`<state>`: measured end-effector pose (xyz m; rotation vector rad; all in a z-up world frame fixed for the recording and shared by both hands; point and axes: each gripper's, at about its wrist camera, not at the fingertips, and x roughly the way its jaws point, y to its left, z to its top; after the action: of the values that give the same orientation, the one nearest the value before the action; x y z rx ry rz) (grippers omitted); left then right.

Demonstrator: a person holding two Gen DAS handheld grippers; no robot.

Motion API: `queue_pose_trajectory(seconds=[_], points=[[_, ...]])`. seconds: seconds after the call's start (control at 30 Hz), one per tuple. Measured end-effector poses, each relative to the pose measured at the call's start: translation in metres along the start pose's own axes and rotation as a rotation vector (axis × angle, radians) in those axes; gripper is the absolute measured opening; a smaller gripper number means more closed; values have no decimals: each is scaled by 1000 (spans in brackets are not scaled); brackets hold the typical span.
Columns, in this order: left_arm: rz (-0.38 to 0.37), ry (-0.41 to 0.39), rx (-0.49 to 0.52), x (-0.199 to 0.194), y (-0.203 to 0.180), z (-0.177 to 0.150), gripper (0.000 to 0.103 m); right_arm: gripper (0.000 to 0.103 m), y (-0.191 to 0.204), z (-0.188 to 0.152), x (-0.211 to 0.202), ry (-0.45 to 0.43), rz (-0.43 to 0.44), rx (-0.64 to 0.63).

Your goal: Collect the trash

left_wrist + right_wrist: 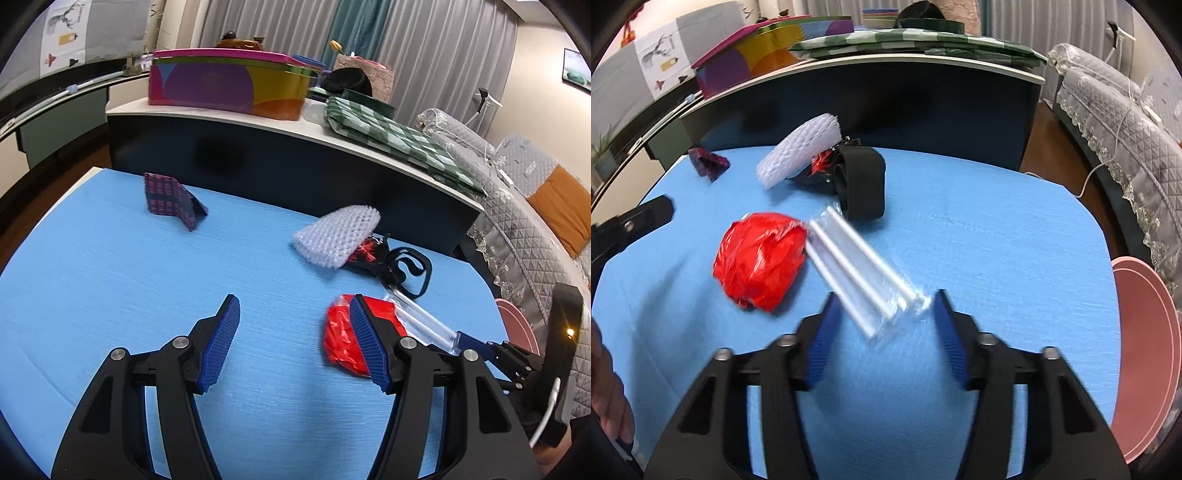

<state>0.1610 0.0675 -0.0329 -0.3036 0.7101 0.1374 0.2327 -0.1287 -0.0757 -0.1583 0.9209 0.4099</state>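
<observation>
A crumpled red plastic bag (761, 258) lies on the blue table (997, 240); in the left wrist view it (341, 336) lies just behind my left gripper's right finger. A clear packet of white straws (860, 273) lies beside it, its near end between the open jaws of my right gripper (884, 319). My left gripper (295, 325) is open and empty, with the bag at its right. A white foam net (799, 147) rests on a black strap (860, 184) and a red-black wrapper. A dark patterned wrapper (171, 199) lies at the far left.
A pink bin (1145, 350) stands off the table's right edge. A dark cabinet (258, 155) behind the table carries a colourful box (229, 85) and a green checked cloth (399, 140). A quilted sofa (535, 221) stands to the right.
</observation>
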Motion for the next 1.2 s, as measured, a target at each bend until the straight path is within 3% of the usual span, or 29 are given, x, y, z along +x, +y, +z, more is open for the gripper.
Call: queue_pose_trajectory(seconds=[0.1,0.3,0.37,0.5,0.57,0.67,1.13,1.2], points=[[-4,16,10,7,-8,-5,61,14,0,-7,-6,1,14,-24],[-25,50,28,22,-26,-15,61,11,-3,-25,-22,-18,7,-51],[-36,56,36,25,-33,-17,71,11,-10,-30,-28,-24,-10,-46],[-60,92,71,37,-51,-22,76,11,-31,-37,-39,-31,-39,5],[-51,105,81,42,-55,-24,78,16,-38,-39,-42,-33,-16,27],[-13,133,86,51,-58,-27,78,56,-45,-40,-42,-29,-5,49],[9,137,123,50,-51,-25,72,58,-49,-26,-22,-40,-33,82],[6,144,119,50,-49,-25,72,52,-46,-24,-20,-37,-37,73]])
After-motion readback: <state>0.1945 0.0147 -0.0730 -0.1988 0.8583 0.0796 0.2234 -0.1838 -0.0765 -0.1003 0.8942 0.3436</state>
